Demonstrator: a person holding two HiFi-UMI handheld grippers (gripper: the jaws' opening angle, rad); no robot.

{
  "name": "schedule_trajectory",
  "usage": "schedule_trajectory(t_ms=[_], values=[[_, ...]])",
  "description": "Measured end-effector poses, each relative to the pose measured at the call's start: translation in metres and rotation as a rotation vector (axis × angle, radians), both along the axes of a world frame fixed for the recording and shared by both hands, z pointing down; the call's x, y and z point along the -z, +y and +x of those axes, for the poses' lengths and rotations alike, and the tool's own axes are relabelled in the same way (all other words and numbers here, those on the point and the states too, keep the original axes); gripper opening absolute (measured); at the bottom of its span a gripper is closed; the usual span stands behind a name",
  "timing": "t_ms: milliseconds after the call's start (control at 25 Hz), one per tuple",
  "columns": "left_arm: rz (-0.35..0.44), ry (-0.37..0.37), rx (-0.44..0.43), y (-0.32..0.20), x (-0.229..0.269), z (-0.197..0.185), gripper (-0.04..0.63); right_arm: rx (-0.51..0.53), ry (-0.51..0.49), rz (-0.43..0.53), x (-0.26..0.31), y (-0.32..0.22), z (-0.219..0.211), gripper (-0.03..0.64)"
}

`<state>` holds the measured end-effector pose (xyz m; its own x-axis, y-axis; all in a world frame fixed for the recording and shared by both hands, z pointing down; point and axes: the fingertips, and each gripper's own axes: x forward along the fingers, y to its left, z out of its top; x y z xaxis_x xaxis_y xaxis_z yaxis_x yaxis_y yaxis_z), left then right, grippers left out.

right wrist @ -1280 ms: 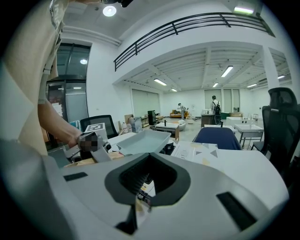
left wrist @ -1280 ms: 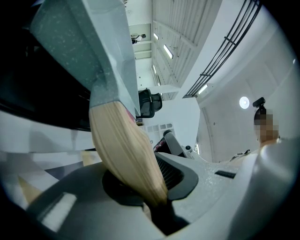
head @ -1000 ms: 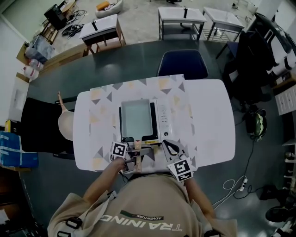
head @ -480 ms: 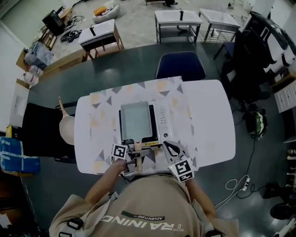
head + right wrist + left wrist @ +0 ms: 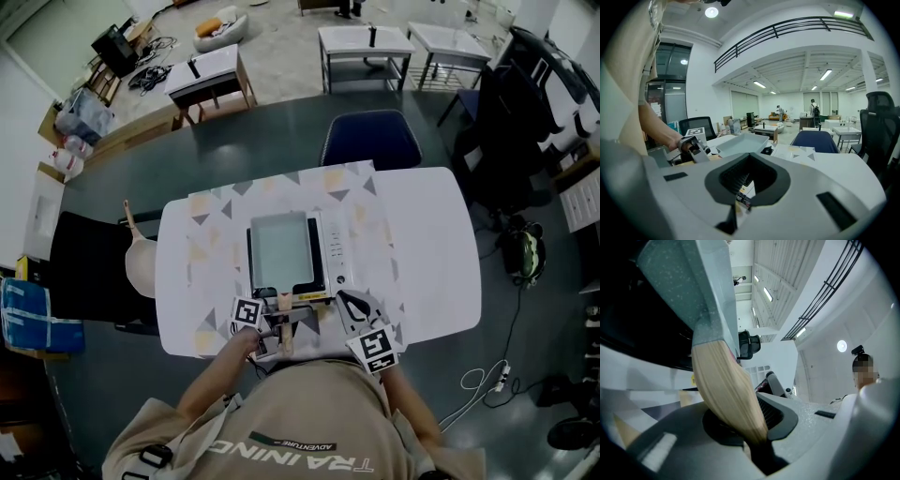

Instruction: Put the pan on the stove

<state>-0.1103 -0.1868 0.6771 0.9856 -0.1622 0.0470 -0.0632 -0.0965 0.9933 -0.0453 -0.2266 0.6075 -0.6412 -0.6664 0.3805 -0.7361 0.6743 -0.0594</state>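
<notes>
At the near table edge the left gripper (image 5: pixel 280 326) has its jaws clamped on the wooden handle (image 5: pixel 284 309) of the pan (image 5: pixel 279 251); its own view shows the pale handle (image 5: pixel 726 385) pinched between the pads. Just to its right, the right gripper (image 5: pixel 343 300) has its jaws pressed together with nothing between them, the tips pointing toward the stove (image 5: pixel 335 249). The square grey pan lies over the stove's black top, handle toward the person; whether its base rests on the top I cannot tell. The stove sits on a triangle-patterned mat (image 5: pixel 211 234) on the white table (image 5: pixel 427 253), and a blue chair (image 5: pixel 370 139) stands at the far side
</notes>
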Motion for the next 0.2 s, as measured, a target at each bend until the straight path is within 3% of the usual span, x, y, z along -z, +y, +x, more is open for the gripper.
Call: schedule_trajectory(t_ms=[200], values=[[0.028, -0.019, -0.015, -0.0015, -0.0009, -0.0042, 0.063, -0.011, -0.006, 0.0, 0.0022, -0.0017, 0.0012, 0.002]])
